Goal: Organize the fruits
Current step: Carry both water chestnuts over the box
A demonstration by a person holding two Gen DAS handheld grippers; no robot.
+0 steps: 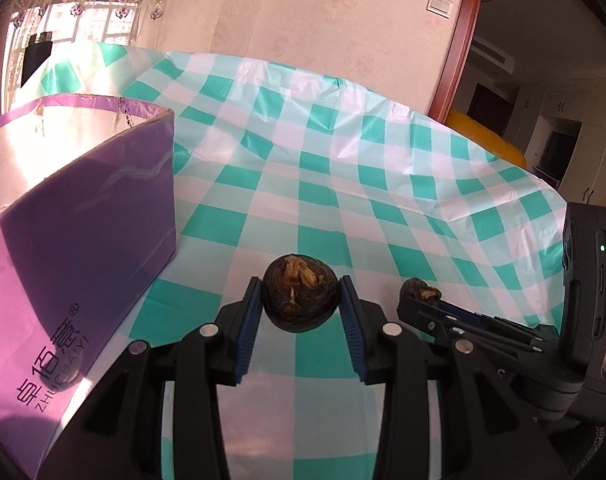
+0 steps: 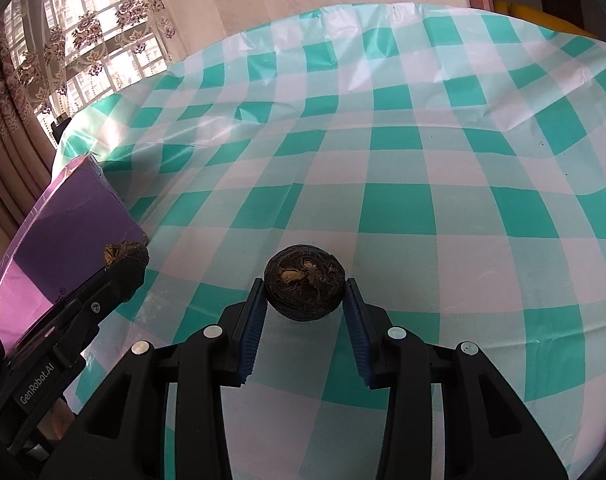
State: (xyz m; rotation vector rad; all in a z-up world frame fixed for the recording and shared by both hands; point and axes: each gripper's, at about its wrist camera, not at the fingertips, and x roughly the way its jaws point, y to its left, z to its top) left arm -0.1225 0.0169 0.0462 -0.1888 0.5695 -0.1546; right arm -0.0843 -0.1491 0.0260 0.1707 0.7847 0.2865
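— Two dark round fruits are held now: the left tongs (image 1: 300,300) are closed on one fruit (image 1: 300,295), the right tongs (image 2: 305,294) are closed on the other fruit (image 2: 305,282). Both are above the checked bench (image 2: 403,168).

— Good. I think the purple box (image 1: 99,216) at the left is the goal. Carry them level, keep the squeeze, and release low inside the box.

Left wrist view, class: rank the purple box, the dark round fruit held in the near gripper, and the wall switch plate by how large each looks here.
1. purple box, by far the largest.
2. dark round fruit, shut in the left gripper; closeness to the camera inflates it.
3. wall switch plate, smallest, though it is far off.
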